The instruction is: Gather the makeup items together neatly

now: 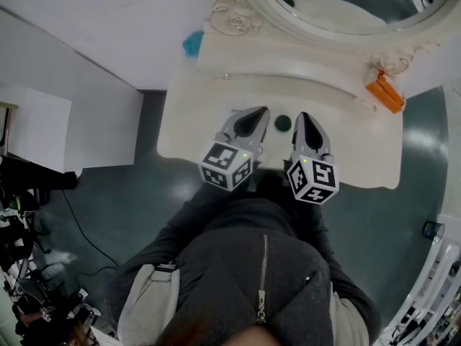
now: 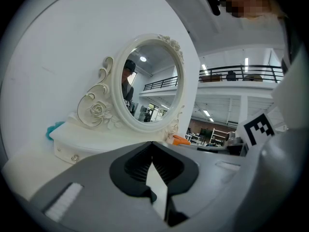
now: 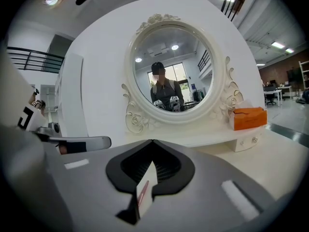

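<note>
A small dark round makeup item [image 1: 282, 122] lies on the white vanity table [image 1: 360, 150], between my two grippers. My left gripper [image 1: 259, 112] hovers just left of it, jaws closed tip to tip with nothing in them; the left gripper view shows the tips of the left gripper [image 2: 152, 144] meeting. Just right of the item, my right gripper [image 1: 305, 116] is shut and empty, and the right gripper [image 3: 152, 141] points at the mirror. An orange box [image 1: 385, 92] sits on the raised shelf at the right. A teal item [image 1: 192, 44] rests at the shelf's left end.
An ornate oval mirror [image 1: 238, 16] stands at the back of the table above a low shelf with drawers [image 3: 244, 141]. The person stands against the table's front edge. White walls close the left side; cluttered floor and shelving lie beyond.
</note>
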Motion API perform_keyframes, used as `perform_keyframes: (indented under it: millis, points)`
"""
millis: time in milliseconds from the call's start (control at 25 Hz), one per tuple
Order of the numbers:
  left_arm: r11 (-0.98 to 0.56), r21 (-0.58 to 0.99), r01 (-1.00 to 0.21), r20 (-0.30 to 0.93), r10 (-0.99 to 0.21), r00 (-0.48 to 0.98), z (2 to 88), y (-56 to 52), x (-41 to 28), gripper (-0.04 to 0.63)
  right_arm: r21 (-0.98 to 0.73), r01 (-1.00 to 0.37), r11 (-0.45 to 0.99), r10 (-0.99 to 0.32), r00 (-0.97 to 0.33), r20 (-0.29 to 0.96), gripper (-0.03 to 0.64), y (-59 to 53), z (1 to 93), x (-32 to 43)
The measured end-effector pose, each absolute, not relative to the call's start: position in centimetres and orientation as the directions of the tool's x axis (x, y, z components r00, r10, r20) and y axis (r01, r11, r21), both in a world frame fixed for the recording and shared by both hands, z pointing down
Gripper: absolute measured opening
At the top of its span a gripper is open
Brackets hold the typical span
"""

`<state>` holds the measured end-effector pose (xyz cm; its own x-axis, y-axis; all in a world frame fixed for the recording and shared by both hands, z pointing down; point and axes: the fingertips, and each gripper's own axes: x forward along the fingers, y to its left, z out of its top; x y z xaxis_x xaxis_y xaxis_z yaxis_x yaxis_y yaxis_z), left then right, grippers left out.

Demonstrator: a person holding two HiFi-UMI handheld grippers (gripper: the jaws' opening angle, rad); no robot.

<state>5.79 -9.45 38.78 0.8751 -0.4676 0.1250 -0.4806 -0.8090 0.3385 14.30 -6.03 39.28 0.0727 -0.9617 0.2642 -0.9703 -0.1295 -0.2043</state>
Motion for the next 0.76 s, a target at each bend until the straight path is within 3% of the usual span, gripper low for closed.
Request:
perform_keyframes:
  millis: [760]
  points:
    - [-0.817, 0.327, -0.475, 0.136, -0.457, 0.879, 39.2, -10.3, 6.3, 0.009, -0.208, -0.963, -0.168, -0.961, 0.113, 0.254, 0.002, -6.0, 39.1, 15.7]
